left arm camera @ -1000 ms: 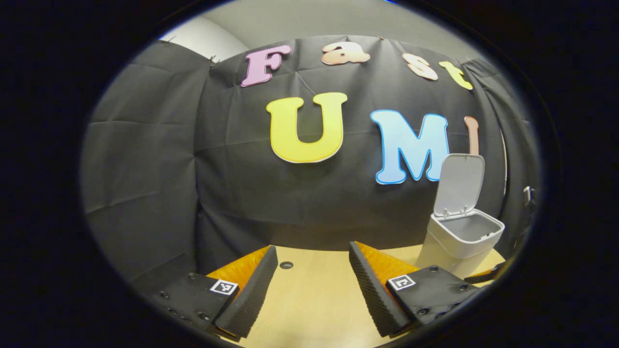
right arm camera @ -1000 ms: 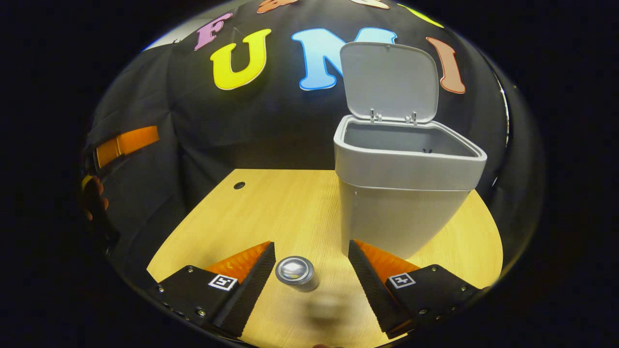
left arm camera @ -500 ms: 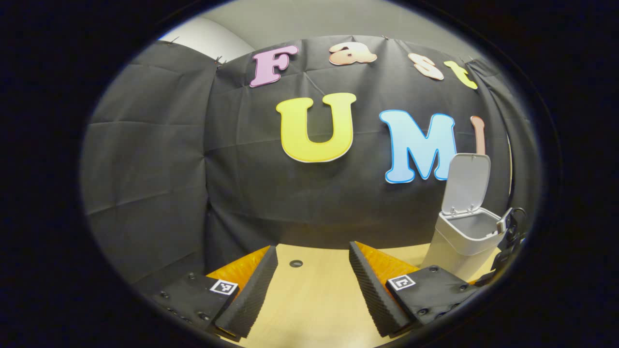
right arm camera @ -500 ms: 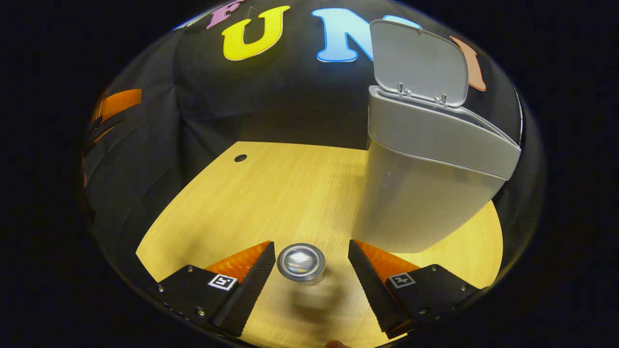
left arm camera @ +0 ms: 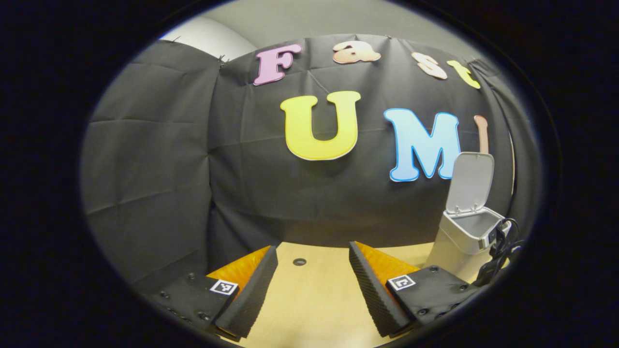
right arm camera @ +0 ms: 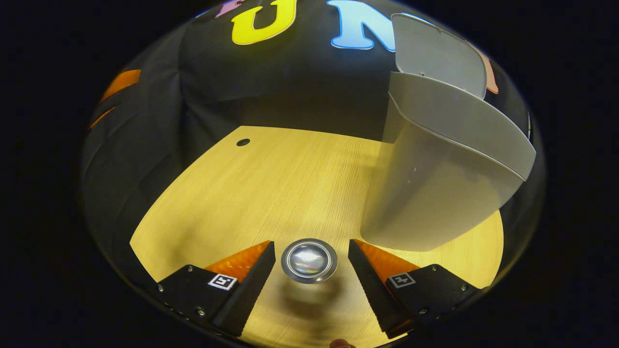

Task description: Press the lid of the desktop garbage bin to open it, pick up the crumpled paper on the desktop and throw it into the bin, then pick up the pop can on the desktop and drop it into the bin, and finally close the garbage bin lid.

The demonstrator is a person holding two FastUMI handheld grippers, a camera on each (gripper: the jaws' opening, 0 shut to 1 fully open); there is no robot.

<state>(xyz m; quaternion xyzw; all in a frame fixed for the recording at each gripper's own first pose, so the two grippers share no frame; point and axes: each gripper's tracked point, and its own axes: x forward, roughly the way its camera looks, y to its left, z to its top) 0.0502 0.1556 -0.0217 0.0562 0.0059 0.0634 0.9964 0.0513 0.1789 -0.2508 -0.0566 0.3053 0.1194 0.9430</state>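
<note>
Open bin on the counter, can standing between the right tongs.

The wooden counter (right arm camera: 271,183) carries the pale garbage bin (right arm camera: 435,193), which stands ahead and to the right of the right tongs (right arm camera: 309,270); its lid (right arm camera: 437,53) is raised upright behind the opening. In the left gripper view the bin (left arm camera: 459,237) is far to the right of the left tongs (left arm camera: 309,285), and the part of its inside that I can see shows nothing in it; the bottom is hidden. The pop can (right arm camera: 309,260) stands upright on the counter, its long axis vertical, shiny top toward the camera, in the gap between the right tongs, which are apart and do not touch it. The left tongs are also apart, with nothing between them. A small dark hole (right arm camera: 243,142) is in the counter far ahead on the left.
</note>
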